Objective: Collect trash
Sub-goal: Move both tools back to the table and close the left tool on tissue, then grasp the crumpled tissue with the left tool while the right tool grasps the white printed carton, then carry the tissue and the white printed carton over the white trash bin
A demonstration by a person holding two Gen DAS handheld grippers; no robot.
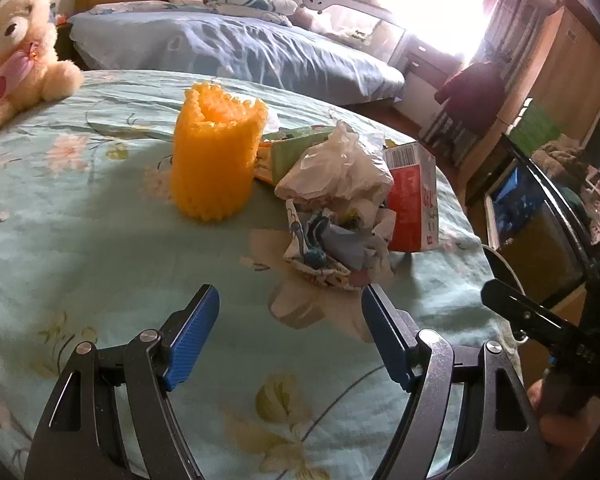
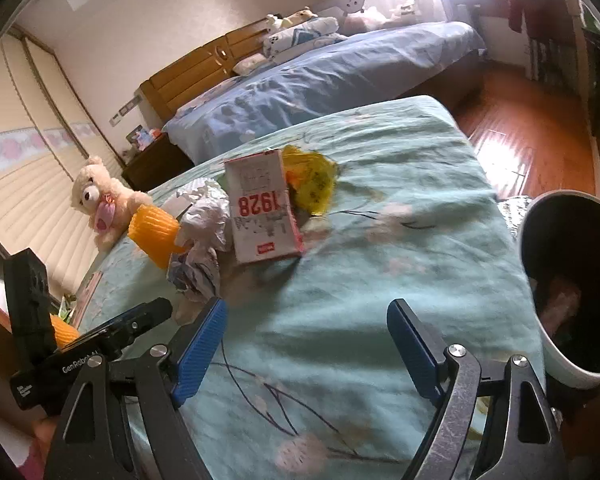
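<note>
A teddy bear sits at the bed's far left corner. Right of it, mid-bed, an orange foam sleeve stands upright beside the trash: a white plastic bag, crumpled paper and a red carton touching. A bin stands off the right edge. The left tool and right tool both gape wide, holding nothing.

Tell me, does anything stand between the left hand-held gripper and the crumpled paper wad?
Nothing visible does. The left hand-held gripper is open, and only bare floral bedspread lies between its fingertips and the crumpled paper wad.
</note>
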